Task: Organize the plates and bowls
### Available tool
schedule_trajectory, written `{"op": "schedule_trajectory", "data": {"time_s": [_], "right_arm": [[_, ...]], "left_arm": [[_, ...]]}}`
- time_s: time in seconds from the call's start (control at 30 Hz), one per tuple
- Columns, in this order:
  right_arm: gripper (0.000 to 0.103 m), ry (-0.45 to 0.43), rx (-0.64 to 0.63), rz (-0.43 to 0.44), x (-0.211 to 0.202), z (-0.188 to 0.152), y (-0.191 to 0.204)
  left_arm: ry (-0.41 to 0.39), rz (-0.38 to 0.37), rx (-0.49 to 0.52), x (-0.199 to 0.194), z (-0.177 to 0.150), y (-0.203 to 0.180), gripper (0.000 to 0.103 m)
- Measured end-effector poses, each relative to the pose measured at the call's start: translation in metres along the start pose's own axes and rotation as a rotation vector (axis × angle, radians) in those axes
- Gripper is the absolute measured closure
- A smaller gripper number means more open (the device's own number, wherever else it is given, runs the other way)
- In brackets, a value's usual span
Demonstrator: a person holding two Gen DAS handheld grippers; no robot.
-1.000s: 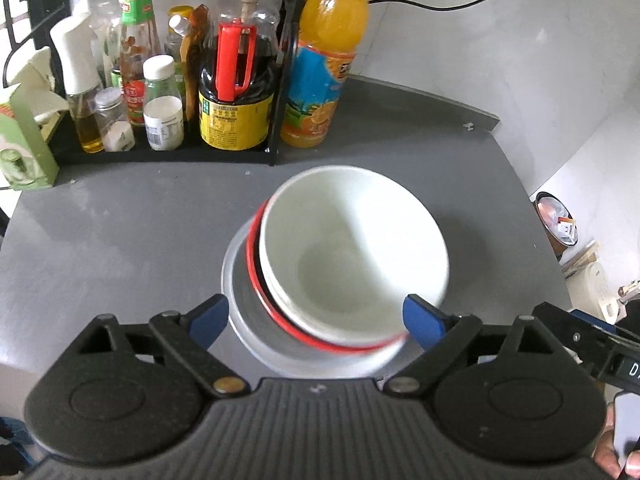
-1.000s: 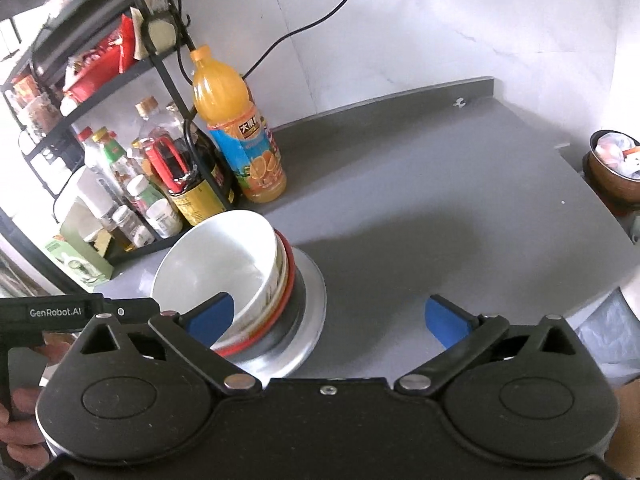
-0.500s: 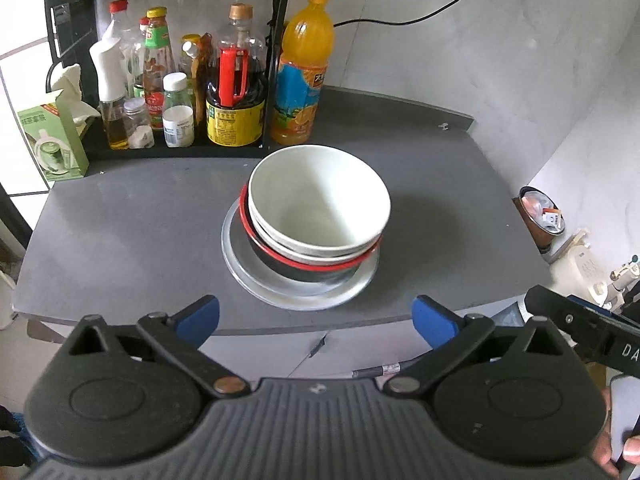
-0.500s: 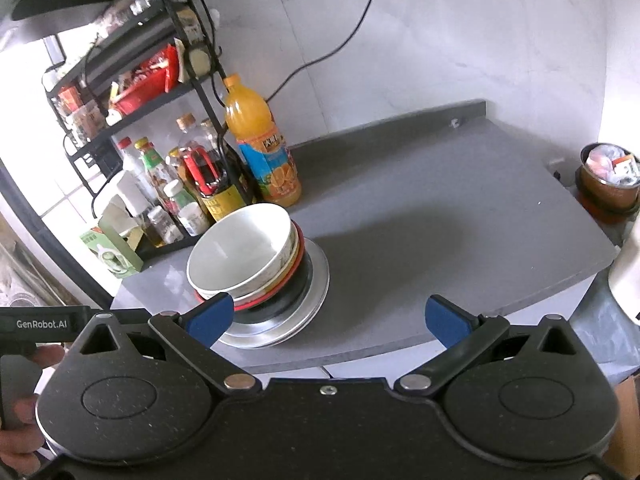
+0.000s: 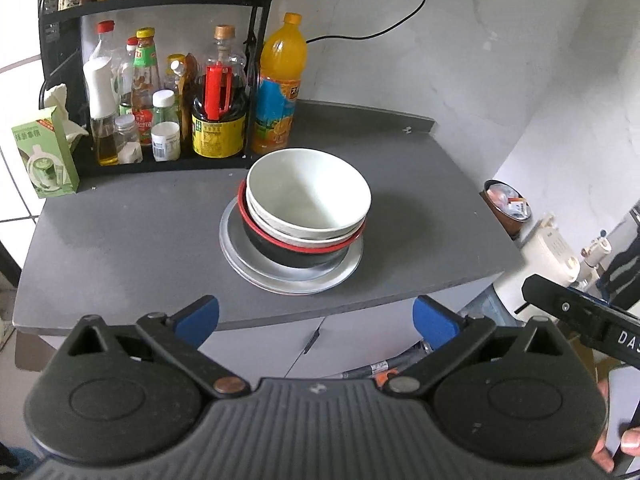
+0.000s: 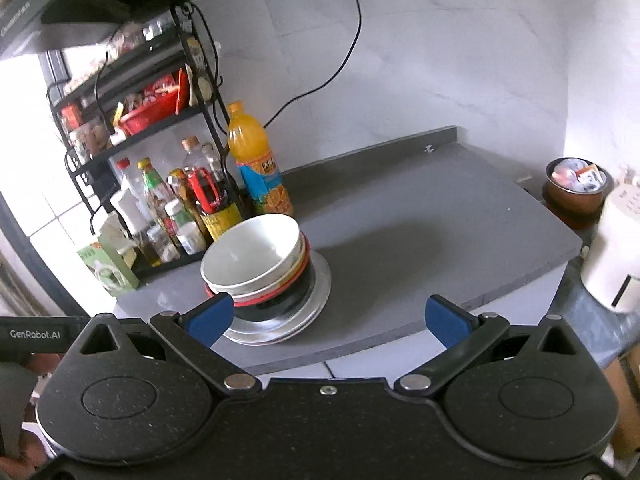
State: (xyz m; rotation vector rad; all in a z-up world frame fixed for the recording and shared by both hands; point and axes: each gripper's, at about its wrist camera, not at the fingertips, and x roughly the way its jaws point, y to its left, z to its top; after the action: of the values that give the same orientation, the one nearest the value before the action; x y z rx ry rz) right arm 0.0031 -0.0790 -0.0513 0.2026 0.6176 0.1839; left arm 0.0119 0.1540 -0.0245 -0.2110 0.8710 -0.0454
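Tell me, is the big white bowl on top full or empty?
Empty. The white bowl shows only its bare inside in both views, sitting atop the stacked dishes.

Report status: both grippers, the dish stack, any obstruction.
Left gripper open, empty. Right gripper open, empty. White bowl tops stack on metal plate. Nothing in the way.

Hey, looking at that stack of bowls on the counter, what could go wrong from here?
1. The top white bowl sits tilted and off-centre in the stack, over the red-rimmed bowl, so a nudge might slide it off.
2. The metal plate under them lies near the counter's front edge; a bump could push the stack over.
3. The orange juice bottle stands right behind; reaching past could tip it.
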Motion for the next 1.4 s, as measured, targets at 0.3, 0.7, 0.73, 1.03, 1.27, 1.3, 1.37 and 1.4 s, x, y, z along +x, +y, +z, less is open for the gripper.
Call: {"op": "schedule_trajectory", "data": {"time_s": [0.3,0.7,0.73,1.03,1.27,1.3,1.37,1.4], "right_arm": [[0.0,-0.007,0.016,-0.085,-0.021,-0.036,0.028],[0.0,0.022,-0.009,-0.14,-0.039,-0.07,0.054],[0.0,0.023,-0.009,-0.14,-0.04,-0.072,0.055],[0.0,0.043,-0.032,-0.131,-0.047,-0.083,0.064],[0.0,0.054,-0.045,-0.143,-0.048,-0.086,0.067],[0.0,0.053,-0.044,-0.143,-0.048,-0.086,0.067],[0.0,0.052,-0.041,-0.145,-0.048,-0.087,0.067],[0.0,0.053,-0.04,-0.146,-0.048,-0.086,0.067]], "left_arm": [[-0.006,-0.028,0.064,-0.019,-0.021,0.024,0.001],[-0.04,-0.035,0.092,-0.04,-0.045,0.048,0.001],[-0.041,-0.032,0.091,-0.041,-0.046,0.05,0.001],[-0.058,-0.042,0.151,-0.047,-0.057,0.054,0.001],[-0.058,-0.039,0.172,-0.047,-0.065,0.058,0.001],[-0.057,-0.039,0.174,-0.047,-0.066,0.058,0.001],[-0.055,-0.039,0.172,-0.047,-0.067,0.059,0.001],[-0.056,-0.041,0.17,-0.047,-0.066,0.059,0.001]]}}
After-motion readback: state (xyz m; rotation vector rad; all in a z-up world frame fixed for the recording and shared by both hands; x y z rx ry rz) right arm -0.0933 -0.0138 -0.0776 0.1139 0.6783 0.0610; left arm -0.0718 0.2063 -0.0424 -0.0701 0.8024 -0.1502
